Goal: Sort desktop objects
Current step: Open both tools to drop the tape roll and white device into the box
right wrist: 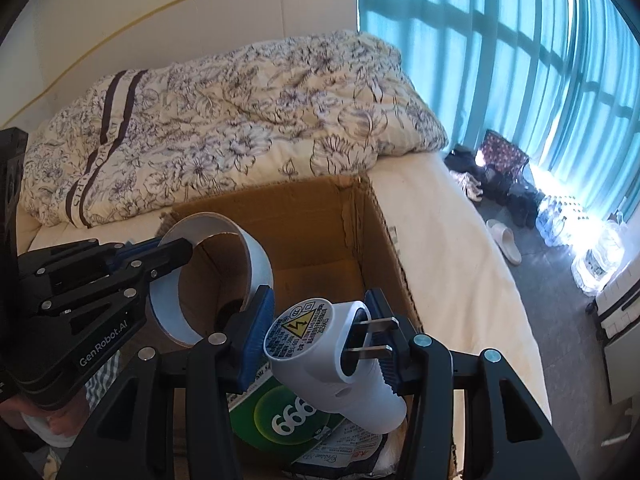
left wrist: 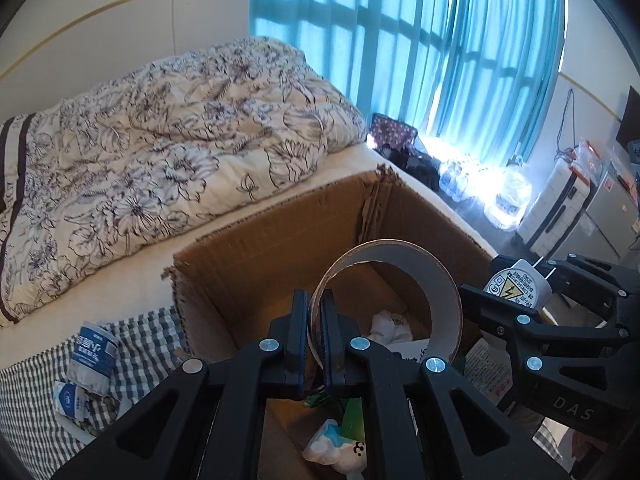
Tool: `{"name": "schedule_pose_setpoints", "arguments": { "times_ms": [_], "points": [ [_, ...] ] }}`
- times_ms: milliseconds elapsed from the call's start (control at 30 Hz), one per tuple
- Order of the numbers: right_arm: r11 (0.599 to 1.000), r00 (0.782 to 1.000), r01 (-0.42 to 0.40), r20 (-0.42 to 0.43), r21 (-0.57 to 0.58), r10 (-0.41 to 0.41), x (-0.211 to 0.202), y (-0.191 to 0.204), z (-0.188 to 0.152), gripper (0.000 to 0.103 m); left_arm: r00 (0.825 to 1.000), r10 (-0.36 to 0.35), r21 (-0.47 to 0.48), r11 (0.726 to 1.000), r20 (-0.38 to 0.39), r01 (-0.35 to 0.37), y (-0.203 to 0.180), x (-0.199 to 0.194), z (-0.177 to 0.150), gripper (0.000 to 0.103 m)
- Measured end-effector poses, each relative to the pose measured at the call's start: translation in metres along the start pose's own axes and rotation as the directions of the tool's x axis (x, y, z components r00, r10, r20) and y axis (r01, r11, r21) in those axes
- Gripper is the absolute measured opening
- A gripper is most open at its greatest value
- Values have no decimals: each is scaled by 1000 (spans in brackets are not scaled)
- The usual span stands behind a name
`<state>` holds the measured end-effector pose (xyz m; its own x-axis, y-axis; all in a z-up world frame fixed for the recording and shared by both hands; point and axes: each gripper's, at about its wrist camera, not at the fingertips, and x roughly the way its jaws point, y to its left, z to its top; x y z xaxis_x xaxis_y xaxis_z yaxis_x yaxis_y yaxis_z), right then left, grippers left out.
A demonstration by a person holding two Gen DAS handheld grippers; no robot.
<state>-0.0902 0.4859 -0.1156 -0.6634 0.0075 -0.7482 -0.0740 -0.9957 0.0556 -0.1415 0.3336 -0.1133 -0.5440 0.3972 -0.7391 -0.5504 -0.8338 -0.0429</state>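
My left gripper (left wrist: 315, 308) is shut on the wall of an empty tape roll (left wrist: 420, 276), a grey-white cardboard ring, and holds it over an open cardboard box (left wrist: 256, 256). The roll also shows in the right wrist view (right wrist: 224, 240). My right gripper (right wrist: 320, 320) is shut on a white plug adapter (right wrist: 316, 344) with two metal prongs and a yellow warning label, above the same box (right wrist: 316, 224). In the left wrist view the adapter (left wrist: 516, 286) hangs at the box's right side. The left gripper (right wrist: 176, 248) appears at the left of the right wrist view.
The box holds a green packet (right wrist: 280, 420), printed papers (right wrist: 340, 452), a white tissue (left wrist: 390, 326) and a small white-blue toy (left wrist: 336, 450). Tissue packs (left wrist: 92, 356) lie on a checked cloth. A floral duvet (left wrist: 160, 140) covers the bed behind. Slippers and bottles are on the floor (right wrist: 508, 240).
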Motion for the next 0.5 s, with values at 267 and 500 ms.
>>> {"name": "schedule_pose_setpoints", "arguments": {
  "times_ms": [267, 500],
  "points": [
    [1000, 998, 6, -70, 12, -5, 16, -2, -6, 47, 1000, -4, 4, 1000, -30, 4, -2, 7, -2, 6],
    [999, 997, 15, -70, 29, -13, 15, 1, -7, 61, 1000, 25, -12, 1000, 4, -25, 1, -9, 2, 46]
  ]
}}
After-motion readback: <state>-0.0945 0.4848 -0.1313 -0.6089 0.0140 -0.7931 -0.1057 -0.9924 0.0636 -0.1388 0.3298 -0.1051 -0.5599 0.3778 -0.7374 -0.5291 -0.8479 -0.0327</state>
